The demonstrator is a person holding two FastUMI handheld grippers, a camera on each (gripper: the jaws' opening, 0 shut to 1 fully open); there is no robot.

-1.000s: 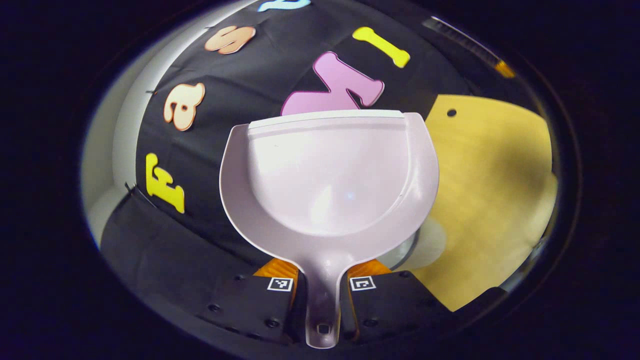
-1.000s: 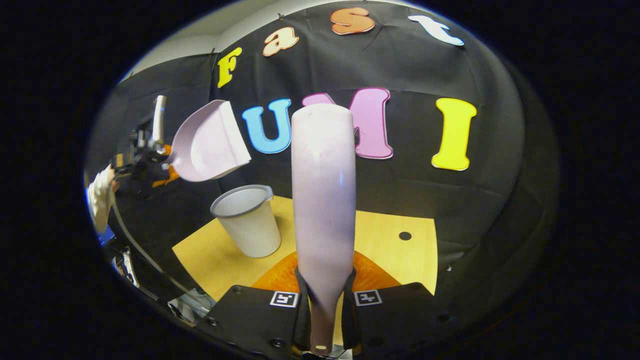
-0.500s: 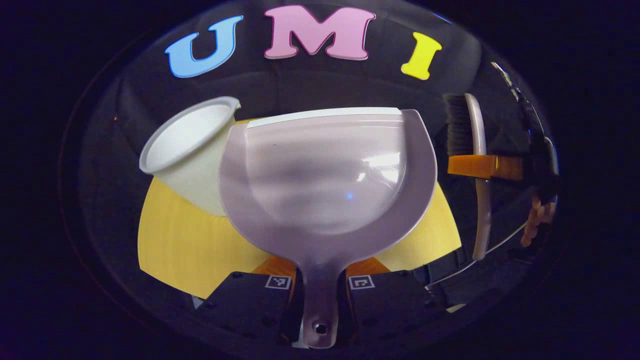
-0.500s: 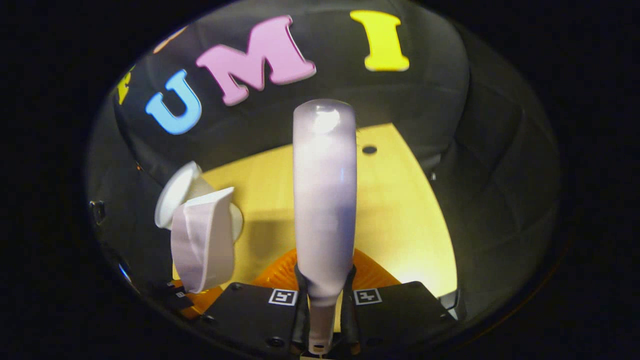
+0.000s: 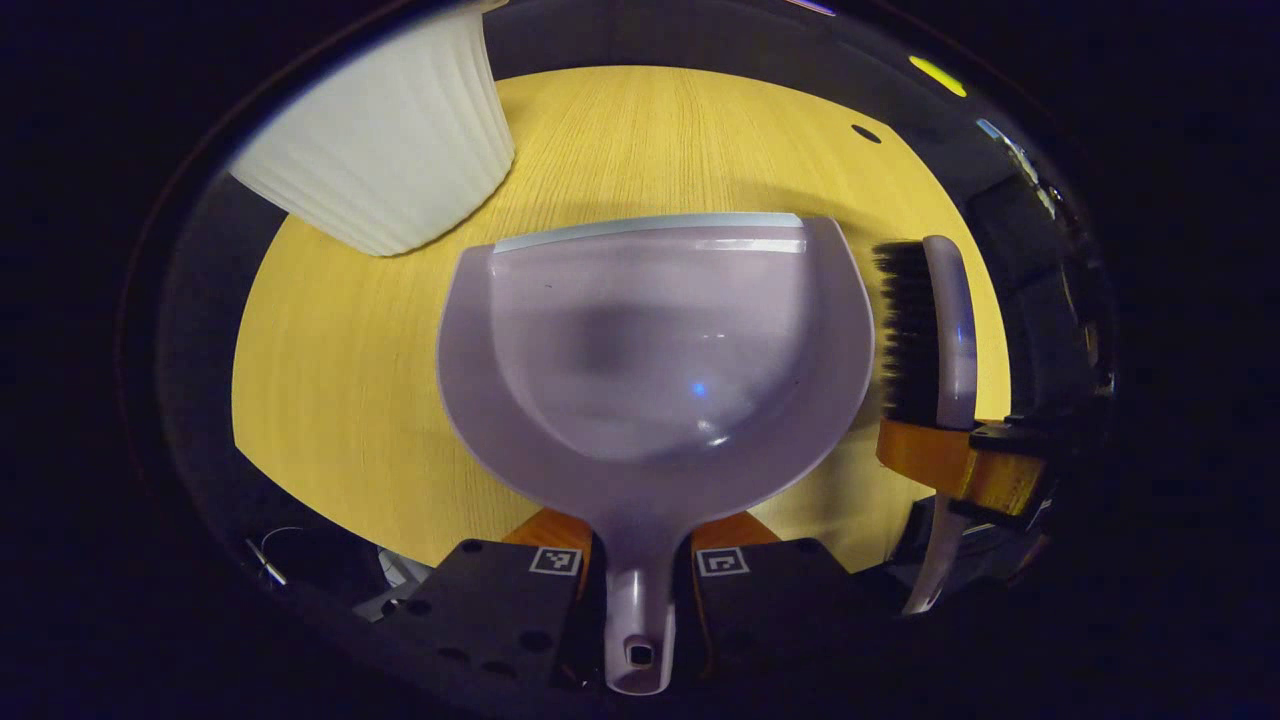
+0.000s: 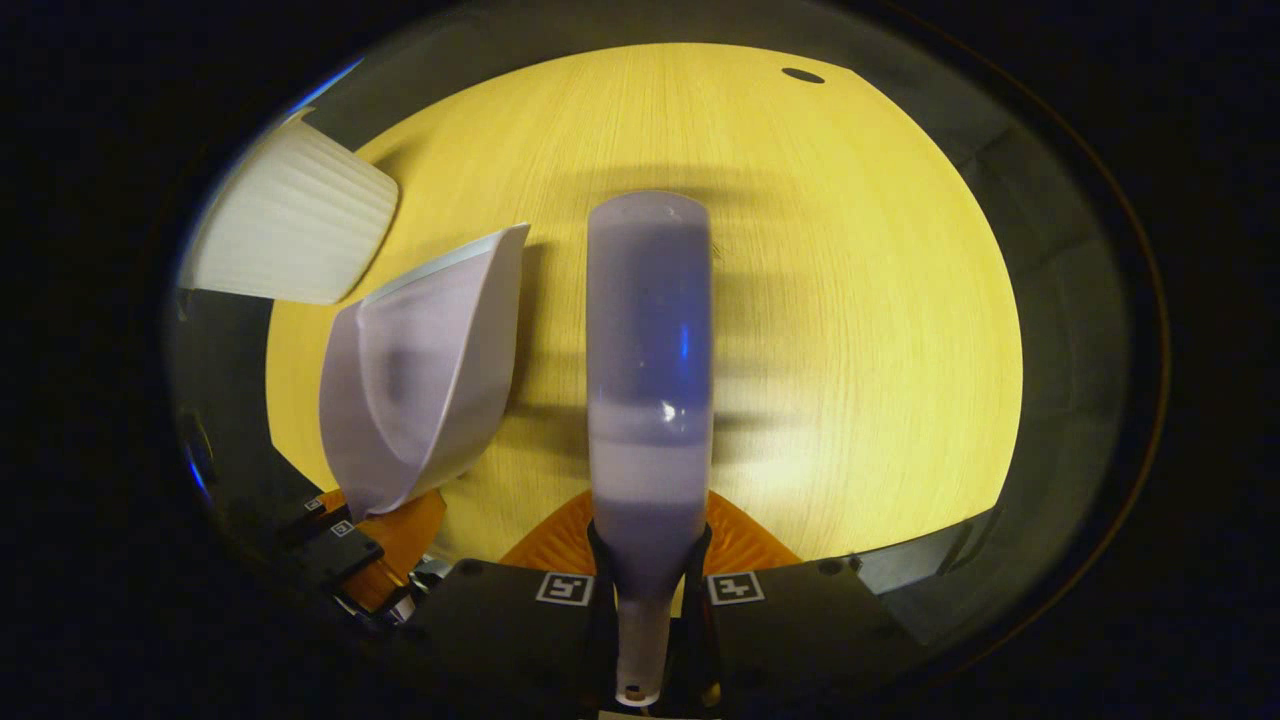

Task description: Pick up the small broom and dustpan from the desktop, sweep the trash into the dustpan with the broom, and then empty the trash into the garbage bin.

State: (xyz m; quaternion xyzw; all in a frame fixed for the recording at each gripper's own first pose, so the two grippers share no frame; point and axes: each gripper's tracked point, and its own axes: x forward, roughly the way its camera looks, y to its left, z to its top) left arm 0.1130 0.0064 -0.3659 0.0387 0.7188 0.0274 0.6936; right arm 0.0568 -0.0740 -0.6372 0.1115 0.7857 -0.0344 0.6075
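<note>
1. The white bin (image 5: 385, 150) stands at the desk's (image 5: 340, 380) far left.
2. The left gripper (image 5: 640, 570) pinches the dustpan (image 5: 655, 350) handle; the pan looks empty, so lower it flat.
3. The right gripper (image 6: 650, 590) clamps the broom (image 6: 648, 380) handle; set it down just beside, bristles clear.

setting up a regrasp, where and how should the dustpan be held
By its narrow handle, from the rear end, away from the scoop. The dustpan flares into a wide bowl, so that stem is what fits between fingers, as the left gripper grips it now.
</note>
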